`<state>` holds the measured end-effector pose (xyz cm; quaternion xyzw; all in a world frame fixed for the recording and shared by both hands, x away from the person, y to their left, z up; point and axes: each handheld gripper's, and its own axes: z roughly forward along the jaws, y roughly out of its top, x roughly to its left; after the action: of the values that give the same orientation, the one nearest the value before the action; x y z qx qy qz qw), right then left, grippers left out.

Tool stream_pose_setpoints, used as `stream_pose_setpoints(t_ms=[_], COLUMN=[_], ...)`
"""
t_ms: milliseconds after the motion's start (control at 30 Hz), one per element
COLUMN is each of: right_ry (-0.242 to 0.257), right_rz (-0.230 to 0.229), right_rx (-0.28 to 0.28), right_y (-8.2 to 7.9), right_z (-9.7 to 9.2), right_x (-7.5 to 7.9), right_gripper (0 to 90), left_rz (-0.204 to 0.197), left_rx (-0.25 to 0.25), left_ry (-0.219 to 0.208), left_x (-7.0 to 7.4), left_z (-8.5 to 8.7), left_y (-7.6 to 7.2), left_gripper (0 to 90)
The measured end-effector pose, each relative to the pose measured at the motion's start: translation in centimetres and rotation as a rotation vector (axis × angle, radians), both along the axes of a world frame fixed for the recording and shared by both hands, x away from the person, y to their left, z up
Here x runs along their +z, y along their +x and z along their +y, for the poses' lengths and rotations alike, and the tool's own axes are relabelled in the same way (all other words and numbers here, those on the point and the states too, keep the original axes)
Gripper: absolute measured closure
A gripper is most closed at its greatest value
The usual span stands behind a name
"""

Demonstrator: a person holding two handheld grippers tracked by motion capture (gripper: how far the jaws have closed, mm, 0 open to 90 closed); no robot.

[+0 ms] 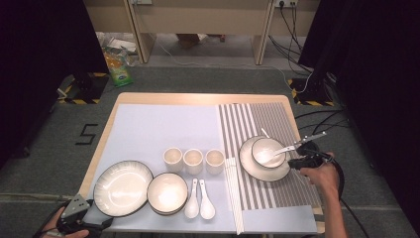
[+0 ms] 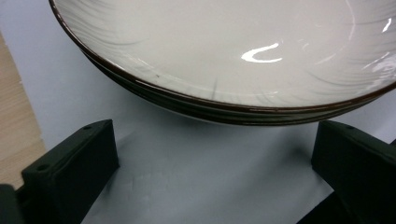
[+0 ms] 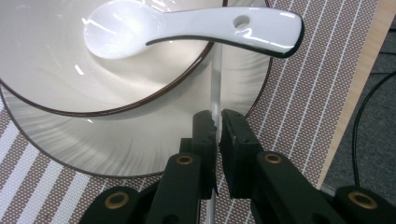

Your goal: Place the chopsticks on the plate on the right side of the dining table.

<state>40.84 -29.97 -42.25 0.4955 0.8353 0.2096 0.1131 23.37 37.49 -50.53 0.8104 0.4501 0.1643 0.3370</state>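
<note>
White chopstick (image 3: 215,88) is clamped between the nearly closed jaws of the right gripper (image 3: 216,122), across the plate (image 3: 140,144) rim beside the bowl (image 3: 56,70) holding a spoon (image 3: 187,28). Left gripper (image 2: 210,158) jaws are held wide apart, empty, before a large plate (image 2: 224,46).

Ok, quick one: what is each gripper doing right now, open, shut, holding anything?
Left gripper: open, jaws apart just short of the big plate, holding nothing.
Right gripper: shut on a thin white chopstick beside the bowl.

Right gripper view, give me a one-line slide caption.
Right gripper shut on a white chopstick beside the bowl holding a spoon.
</note>
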Motion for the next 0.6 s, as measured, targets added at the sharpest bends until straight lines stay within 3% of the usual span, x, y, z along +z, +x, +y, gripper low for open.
stream_pose_setpoints(t_ms=[433,500,600], right_ry=[0.025,0.037,0.087], right_rz=[-0.036,-0.046,-0.049], right_rx=[0.013,0.032,0.097], right_y=[-2.1,-2.4,-3.3], right_z=[-1.1,-0.7,0.6], right_x=[0.6,0.8,0.9], right_gripper=[80.0,79.3,79.1], left_rz=[-0.003,0.007,-0.011], left_rx=[-0.001,-0.002,0.003], left_ry=[0.001,-0.001,-0.001], left_x=[0.0,0.0,-0.1], left_z=[0.0,0.0,0.0], left_y=[0.0,0.0,0.0], left_gripper=[0.0,0.0,0.0])
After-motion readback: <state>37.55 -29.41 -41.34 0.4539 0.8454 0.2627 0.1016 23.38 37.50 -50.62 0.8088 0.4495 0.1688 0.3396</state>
